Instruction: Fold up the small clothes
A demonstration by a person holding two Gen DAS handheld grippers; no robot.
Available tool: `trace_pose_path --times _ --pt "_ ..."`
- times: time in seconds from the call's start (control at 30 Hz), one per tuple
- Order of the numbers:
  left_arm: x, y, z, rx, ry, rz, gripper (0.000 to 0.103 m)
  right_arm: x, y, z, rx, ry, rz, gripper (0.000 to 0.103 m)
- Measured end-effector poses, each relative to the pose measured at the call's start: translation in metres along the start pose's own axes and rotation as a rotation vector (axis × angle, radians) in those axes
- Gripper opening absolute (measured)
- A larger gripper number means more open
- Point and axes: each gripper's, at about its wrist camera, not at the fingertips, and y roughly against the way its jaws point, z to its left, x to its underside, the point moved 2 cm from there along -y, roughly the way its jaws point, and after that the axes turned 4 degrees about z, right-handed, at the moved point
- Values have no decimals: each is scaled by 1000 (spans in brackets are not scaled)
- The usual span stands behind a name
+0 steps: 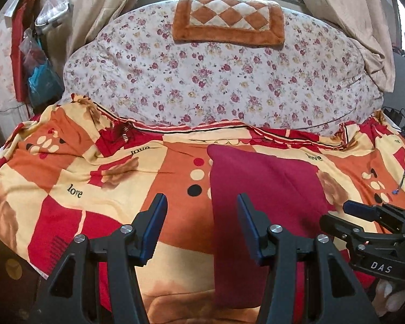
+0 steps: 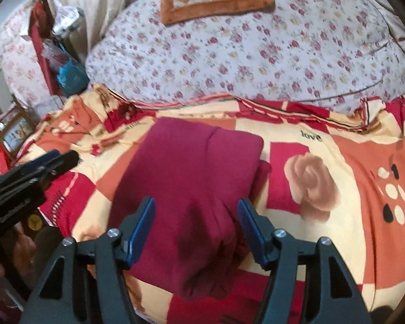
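Garment (image 2: 191,167): maroon, folded into a long rectangle, laid flat on the bedspread (image 2: 351,162); near end bunched at 6 o'clock in the right view.
Left gripper (image 1: 202,226): jaws partly apart, nothing held; garment edge seen at 3 o'clock of it.
Right gripper (image 2: 195,226): jaws spread, nothing pinched; garment seen between them, not pressed.
Quilt (image 1: 216,75): floral, at 12 o'clock, well apart from garment.
Risk: near end judged loose, so fold may be sprung open; top layer alone may be caught on regrasp, or bedspread pinched with it.
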Motion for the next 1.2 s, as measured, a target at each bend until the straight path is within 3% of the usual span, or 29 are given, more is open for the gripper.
trace_pose_path --times 0.37,1.2 --pt "2 -7 2 4 18 22 32 0 -1 8 112 22 -23 67" --pt "2 -30 -2 13 38 62 32 -6 -21 10 132 26 10 67"
